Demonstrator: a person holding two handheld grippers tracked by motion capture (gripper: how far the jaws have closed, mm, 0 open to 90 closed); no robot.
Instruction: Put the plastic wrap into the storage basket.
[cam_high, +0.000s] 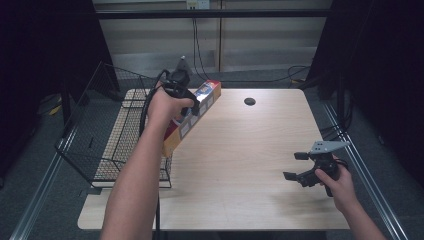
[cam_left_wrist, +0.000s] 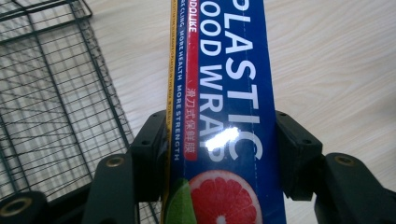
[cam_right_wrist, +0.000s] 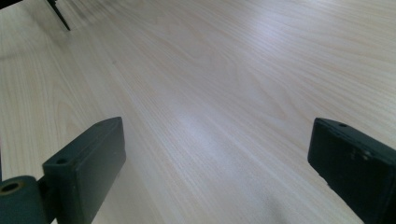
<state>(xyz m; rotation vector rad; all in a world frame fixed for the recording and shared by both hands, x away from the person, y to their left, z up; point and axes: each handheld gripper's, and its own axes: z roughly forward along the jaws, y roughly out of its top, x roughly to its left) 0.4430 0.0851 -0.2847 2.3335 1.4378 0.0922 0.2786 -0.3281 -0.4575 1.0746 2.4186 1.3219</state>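
A black wire basket (cam_high: 117, 131) sits along the left edge of the surface (cam_high: 240, 165), its right wall just beside the lower end of the plastic wrap box (cam_high: 192, 117). A dark round hole (cam_high: 249, 101) lies near the far edge, well apart from both. The left tool (cam_high: 176, 85) is clamped on the box, a jaw pressed to each long side, holding it tilted above the surface near the far left corner. The right tool (cam_high: 300, 165) hovers near the right edge, jaws spread apart with nothing between them.
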